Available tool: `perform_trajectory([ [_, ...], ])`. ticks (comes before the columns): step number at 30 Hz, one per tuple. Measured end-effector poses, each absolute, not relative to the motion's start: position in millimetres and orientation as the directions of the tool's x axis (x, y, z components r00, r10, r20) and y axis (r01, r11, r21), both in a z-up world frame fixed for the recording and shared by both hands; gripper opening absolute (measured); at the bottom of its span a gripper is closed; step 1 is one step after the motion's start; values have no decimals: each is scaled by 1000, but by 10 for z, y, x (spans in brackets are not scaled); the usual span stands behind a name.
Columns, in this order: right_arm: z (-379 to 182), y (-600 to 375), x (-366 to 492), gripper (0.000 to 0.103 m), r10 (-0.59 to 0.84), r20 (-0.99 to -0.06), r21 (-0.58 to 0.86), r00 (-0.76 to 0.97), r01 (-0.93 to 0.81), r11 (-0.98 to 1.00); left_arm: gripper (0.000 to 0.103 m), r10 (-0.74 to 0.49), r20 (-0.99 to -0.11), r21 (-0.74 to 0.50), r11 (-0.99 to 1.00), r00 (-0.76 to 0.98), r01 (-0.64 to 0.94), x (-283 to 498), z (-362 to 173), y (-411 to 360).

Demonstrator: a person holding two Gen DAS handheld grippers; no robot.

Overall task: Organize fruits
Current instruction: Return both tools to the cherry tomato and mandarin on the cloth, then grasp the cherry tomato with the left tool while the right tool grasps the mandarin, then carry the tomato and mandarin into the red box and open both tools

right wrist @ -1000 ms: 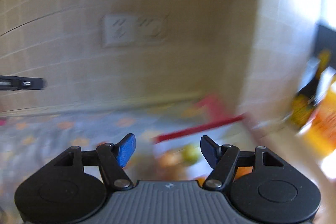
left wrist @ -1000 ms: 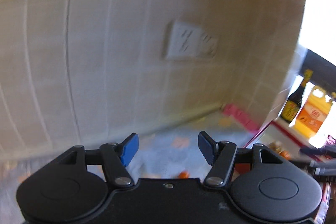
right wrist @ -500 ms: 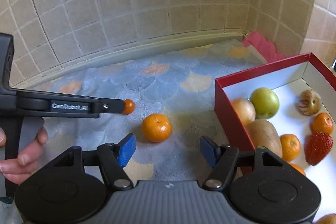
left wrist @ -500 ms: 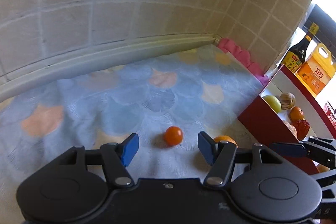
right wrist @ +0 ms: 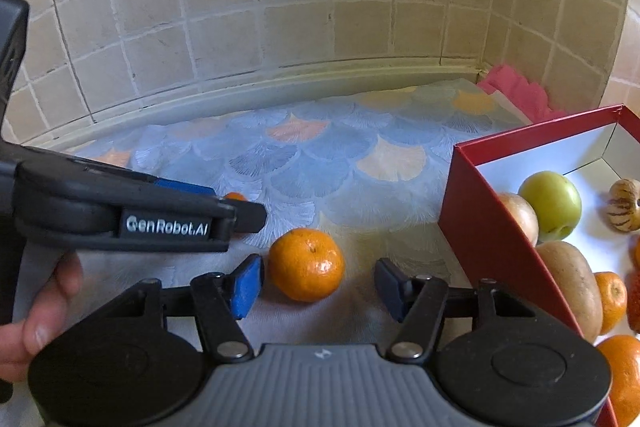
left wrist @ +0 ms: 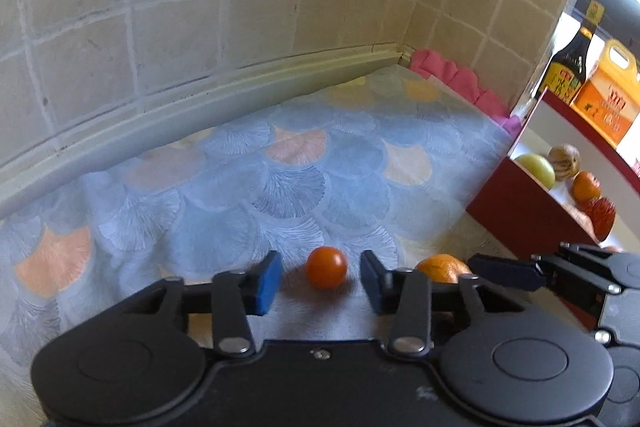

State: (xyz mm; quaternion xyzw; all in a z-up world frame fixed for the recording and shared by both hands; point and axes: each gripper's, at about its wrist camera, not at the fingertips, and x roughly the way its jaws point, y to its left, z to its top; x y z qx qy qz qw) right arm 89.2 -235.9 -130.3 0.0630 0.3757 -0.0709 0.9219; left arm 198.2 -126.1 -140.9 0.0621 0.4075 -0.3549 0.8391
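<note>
You dropped both wide-open hand-held grippers from the wall: left hand-held gripper [left wrist: 320, 281] framed the small tomato [left wrist: 326, 266], right hand-held gripper [right wrist: 318, 285] the mandarin [right wrist: 306, 264], ready for grasping.

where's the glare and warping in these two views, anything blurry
Left wrist view: window light blows out the upper right behind the dark sauce bottle; the tiled wall bows from fisheye; slight softness overall. Right wrist view: even light and sharp; the round orange mandarin casts a soft shadow, and the wall curves likewise.
</note>
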Motion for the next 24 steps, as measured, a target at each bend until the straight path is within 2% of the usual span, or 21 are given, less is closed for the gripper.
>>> perform_trajectory([
  [1, -1303, -2362, 902, 61, -86, -698, 63, 711, 181, 982, 39, -540, -728, -170, 740, 423, 650, 1970, -1414, -1269],
  [2, -1305, -2360, 910, 60, -88, -692, 63, 716, 182, 981, 26, -536, -727, -160, 739, 429, 654, 1955, -1412, -1274],
  [3, -1306, -2354, 923, 59, -89, -689, 61, 719, 180, 982, 24, -533, -728, -153, 740, 432, 655, 1952, -1413, -1274],
  [5, -1313, -2352, 949, 57, -91, -687, 61, 721, 181, 982, 23, -535, -725, -156, 741, 433, 654, 1942, -1405, -1265],
  [10, -1306, -2358, 971, 42, -70, -685, 78, 725, 168, 983, 23, -543, -719, -165, 740, 434, 652, 1912, -1387, -1246],
  [18, -1088, -2429, 772, 42, -52, -681, 120, 731, 181, 976, 23, -573, -685, -176, 729, 450, 661, 1752, -1145, -1224],
  [24, -619, -2609, 361, 42, -86, -619, 121, 781, 204, 971, 23, -623, -611, -142, 693, 488, 707, 1473, -683, -1352],
])
